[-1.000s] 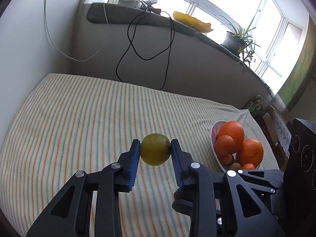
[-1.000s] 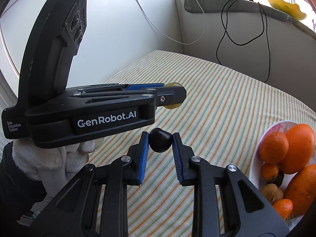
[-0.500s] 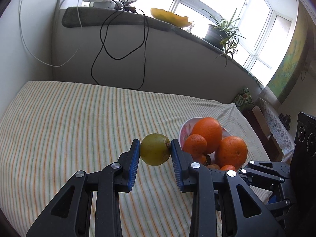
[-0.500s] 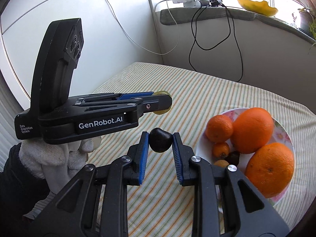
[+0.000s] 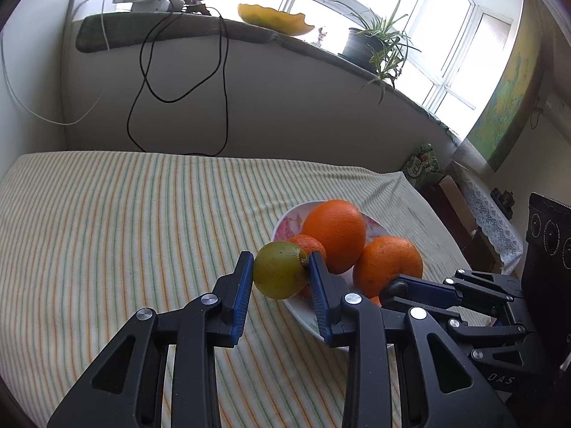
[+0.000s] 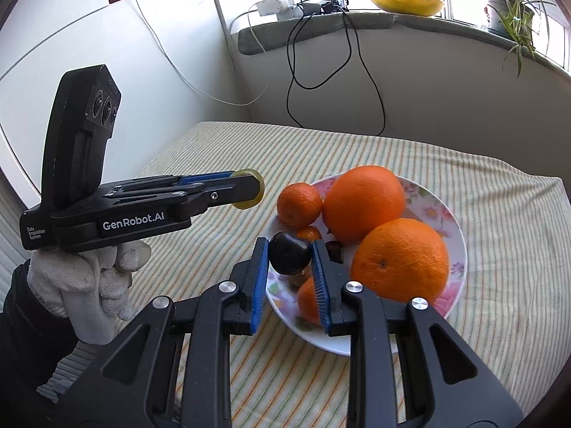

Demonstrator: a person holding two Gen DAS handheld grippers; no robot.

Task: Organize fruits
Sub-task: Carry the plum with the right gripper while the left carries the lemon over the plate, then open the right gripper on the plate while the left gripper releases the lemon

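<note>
We see bare striped bed [image 5: 107,235] stretching left to the wall, while the plate [image 6: 450,214] of oranges [image 6: 364,201] sits near its right edge. Our left tool [image 5: 280,271] clamps a round yellow-green fruit [image 5: 278,270]; our right tool [image 6: 289,258] pinches a glossy dark chestnut [image 6: 289,257] over the plate's near rim.

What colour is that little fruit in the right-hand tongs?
Very dark brown, almost black; the small fruit shows best in the right wrist view.

Glossy glazed plate [image 6: 450,214], dimpled oranges [image 6: 399,260] (waxy sheen), striped woven cloth [image 5: 107,232], shiny dark fruit [image 6: 289,253]
</note>
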